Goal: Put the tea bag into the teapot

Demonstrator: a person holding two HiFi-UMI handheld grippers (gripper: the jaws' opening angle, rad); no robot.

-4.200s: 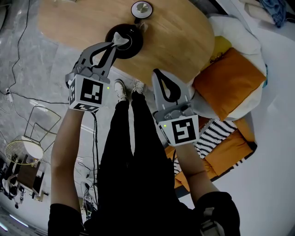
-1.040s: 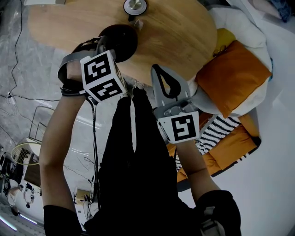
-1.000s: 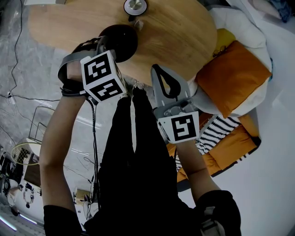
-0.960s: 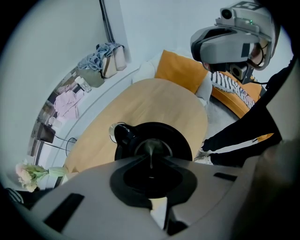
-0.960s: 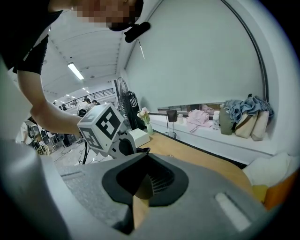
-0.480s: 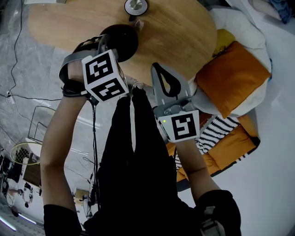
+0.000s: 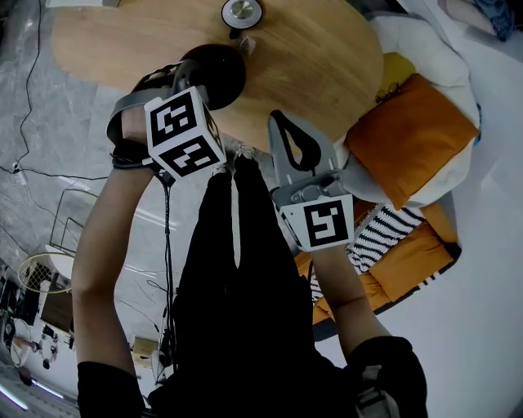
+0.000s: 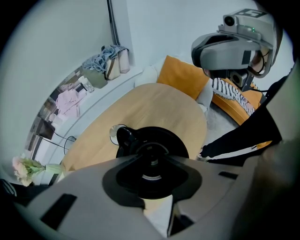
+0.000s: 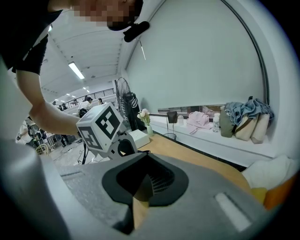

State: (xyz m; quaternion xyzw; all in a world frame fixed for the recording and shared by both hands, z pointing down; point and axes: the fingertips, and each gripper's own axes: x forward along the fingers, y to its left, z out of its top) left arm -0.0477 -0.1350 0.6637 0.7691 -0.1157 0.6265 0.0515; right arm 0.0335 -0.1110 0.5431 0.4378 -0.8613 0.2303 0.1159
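Note:
A black teapot (image 7: 222,72) stands near the front edge of the oval wooden table (image 7: 319,57). In the left gripper view its open top (image 8: 174,140) lies straight below my jaws, with a pale curved shape inside. I cannot tell whether that is the tea bag. My left gripper (image 7: 185,77) (image 8: 149,153) hangs over the pot's left rim, tilted, jaws shut, with nothing visible between the tips. My right gripper (image 7: 283,122) (image 9: 147,155) is shut and empty, held off the table's front edge to the right of the pot.
A round metal lid (image 7: 241,11) and a small clear glass (image 7: 245,43) (image 8: 114,133) sit behind the pot. Orange cushions (image 7: 409,135) and a white cushion (image 7: 421,53) lie to the right. My legs (image 7: 237,269) are below. Cables and a wire basket (image 7: 41,269) are on the floor to the left.
Since 4.2 s ago my left gripper has rolled over beside the pot, and the white piece at its tips is gone from sight. Over the last second both grippers have barely shifted.

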